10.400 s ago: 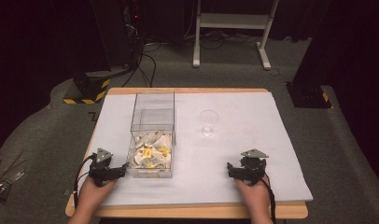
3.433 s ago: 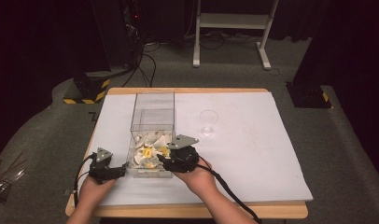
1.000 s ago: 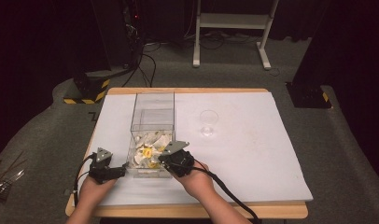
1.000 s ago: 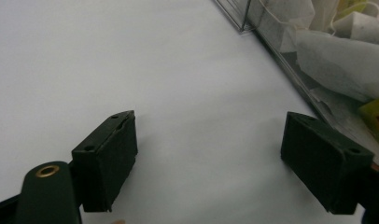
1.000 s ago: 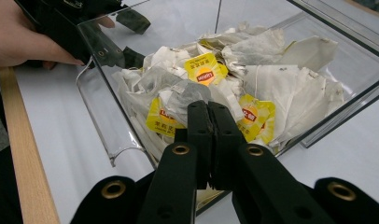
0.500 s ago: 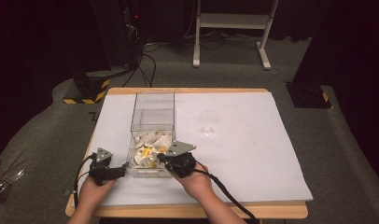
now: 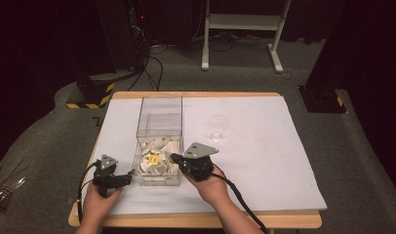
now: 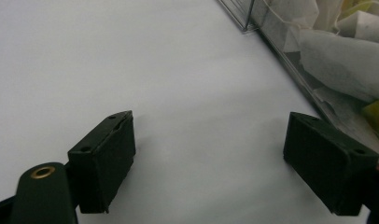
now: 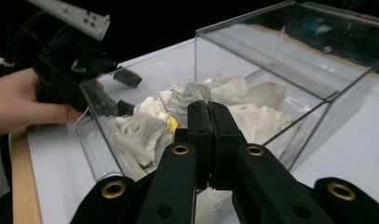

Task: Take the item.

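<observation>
1. Right gripper [image 7: 174,158] reaches over the near right edge of the clear box [image 7: 159,105], its jaws pressed together above the heap of tea bags [image 7: 157,158]; the right gripper view shows the two black jaws meeting with no gap, and whether a bag or its string is caught between them cannot be told.
2. Left gripper [image 7: 128,179] rests on the white table cover [image 7: 264,146] just left of the box's near left corner, jaws spread wide with bare cover between them in its own view.
3. Tea bags lie piled in the near half of the box, white paper with at least one yellow tag [image 7: 153,159] among them; the far half of the box holds nothing I can make out.
4. The box's clear right wall stands between the right gripper's body and the heap, and its left wall stands between the left gripper and the bags.
5. A small clear cup [image 7: 217,126] stands on the cover to the right of the box, farther away than the right hand [image 7: 213,184] and well apart from it.
6. Count: two grippers, two hands, one box, one cup, one heap of bags too tangled to count.
</observation>
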The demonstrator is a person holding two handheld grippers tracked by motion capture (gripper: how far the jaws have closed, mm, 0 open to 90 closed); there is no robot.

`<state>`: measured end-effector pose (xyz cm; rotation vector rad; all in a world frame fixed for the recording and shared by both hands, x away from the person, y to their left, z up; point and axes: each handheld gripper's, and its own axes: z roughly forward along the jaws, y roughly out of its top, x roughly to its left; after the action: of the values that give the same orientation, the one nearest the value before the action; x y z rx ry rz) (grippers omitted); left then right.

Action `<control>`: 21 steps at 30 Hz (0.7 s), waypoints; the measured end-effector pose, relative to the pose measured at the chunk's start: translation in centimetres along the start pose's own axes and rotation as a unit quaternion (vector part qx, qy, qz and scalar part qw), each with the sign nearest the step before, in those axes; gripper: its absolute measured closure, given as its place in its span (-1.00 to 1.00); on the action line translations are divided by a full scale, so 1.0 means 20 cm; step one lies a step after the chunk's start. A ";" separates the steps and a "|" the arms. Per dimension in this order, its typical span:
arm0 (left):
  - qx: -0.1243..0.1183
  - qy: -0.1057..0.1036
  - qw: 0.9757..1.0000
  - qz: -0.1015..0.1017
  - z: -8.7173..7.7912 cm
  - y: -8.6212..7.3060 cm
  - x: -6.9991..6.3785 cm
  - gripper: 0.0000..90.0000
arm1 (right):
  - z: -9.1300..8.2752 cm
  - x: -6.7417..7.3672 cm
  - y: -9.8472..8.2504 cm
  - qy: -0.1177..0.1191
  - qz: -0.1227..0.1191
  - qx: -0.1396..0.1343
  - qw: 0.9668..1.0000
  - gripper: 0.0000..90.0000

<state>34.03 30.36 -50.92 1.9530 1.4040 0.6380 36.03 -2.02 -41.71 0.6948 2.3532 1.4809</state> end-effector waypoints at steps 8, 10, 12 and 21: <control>0.000 0.000 1.000 -0.001 0.00 0.00 0.00 -0.63 | -0.03 -0.05 0.01 -0.007 0.015 -0.018 1.000 0.98; 0.000 0.000 1.000 0.000 0.00 0.00 0.00 -0.62 | -0.04 -0.05 0.01 -0.007 0.016 -0.022 1.000 0.98; -0.003 -0.001 1.000 0.005 0.00 0.00 -0.01 -0.58 | -0.04 -0.06 0.02 -0.007 0.018 -0.024 1.000 0.98; -0.002 -0.002 1.000 0.002 0.00 0.00 0.00 -0.58 | -0.05 -0.08 0.04 -0.007 0.019 -0.036 0.999 0.98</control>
<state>33.93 30.30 -50.93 1.9521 1.3956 0.6373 37.08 -3.33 -40.65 0.7342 2.2756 1.5631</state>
